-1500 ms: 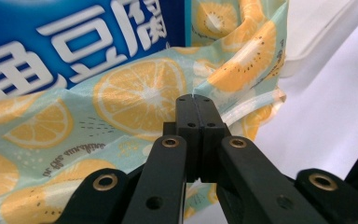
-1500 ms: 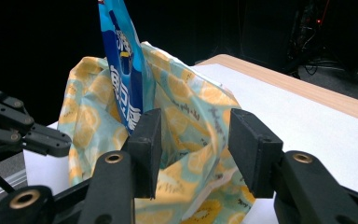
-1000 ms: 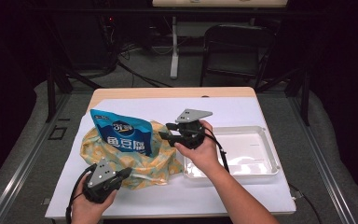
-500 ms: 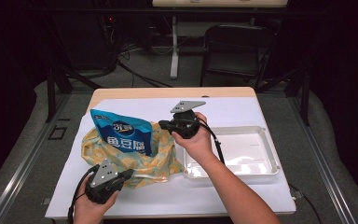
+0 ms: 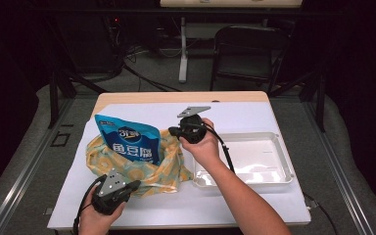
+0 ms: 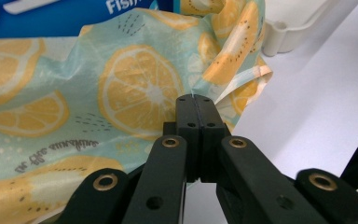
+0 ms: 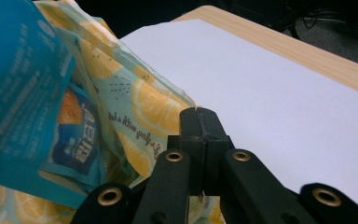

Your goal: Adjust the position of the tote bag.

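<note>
The lemon-print bag (image 5: 142, 169) is lying crumpled on the white sheet (image 5: 254, 205) that is covering the surface, toward my left side, with a blue snack pouch (image 5: 129, 139) standing up out of its open mouth. I am gripping the bag at two places. My left tongs (image 5: 136, 184) are pinching its near edge, at the side closest to me; in the left gripper view the jaws are pressed flat together, with a fold of the fabric's hem (image 6: 193, 95) caught at their tips. My right tongs (image 5: 172, 131) are reaching in from the right at the bag's far upper edge, just beside the pouch; their jaws have just been closing, and in the right gripper view they are now clamped tight on a thin edge of the printed fabric (image 7: 193, 108), with the pouch's blue face (image 7: 18, 88) leaning close on the left. So the bag is lying stretched between my two tongs, the pouch sitting in the middle. To the right of the bag, just beside it, a clear plastic tray (image 5: 284, 161) is resting on the sheet.
</note>
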The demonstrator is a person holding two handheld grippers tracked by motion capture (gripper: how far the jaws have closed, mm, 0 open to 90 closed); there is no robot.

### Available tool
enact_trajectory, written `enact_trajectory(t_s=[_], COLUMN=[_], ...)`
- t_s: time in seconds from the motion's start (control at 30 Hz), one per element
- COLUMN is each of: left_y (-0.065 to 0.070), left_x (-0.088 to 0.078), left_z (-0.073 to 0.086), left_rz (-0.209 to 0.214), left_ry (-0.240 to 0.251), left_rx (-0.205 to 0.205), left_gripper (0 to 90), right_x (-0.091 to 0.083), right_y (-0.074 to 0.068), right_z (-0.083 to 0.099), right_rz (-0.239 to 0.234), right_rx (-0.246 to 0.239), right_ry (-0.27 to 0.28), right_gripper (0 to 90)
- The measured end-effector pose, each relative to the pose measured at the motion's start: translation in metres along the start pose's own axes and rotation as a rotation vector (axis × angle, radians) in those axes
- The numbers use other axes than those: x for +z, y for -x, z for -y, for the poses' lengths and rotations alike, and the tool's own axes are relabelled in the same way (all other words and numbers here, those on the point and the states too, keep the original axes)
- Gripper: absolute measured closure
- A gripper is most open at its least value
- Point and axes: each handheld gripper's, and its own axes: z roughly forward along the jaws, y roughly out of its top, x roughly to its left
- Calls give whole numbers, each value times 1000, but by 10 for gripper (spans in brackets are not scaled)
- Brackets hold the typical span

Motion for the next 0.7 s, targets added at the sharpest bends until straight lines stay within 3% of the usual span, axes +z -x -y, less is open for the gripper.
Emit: enact_trajectory(t_s=[0.27,0.7], left_y=[1,-4], left_x=[0,16], left_z=[5,15], left_rz=[4,26], left_ry=[-24,-88], left_rx=[3,-15], left_gripper=[900,900], right_x=[8,19], right_y=[5,6], right_z=[11,33], right_rz=[7,21], right_rx=[24,37], right_ry=[-22,-53], right_gripper=[900,900])
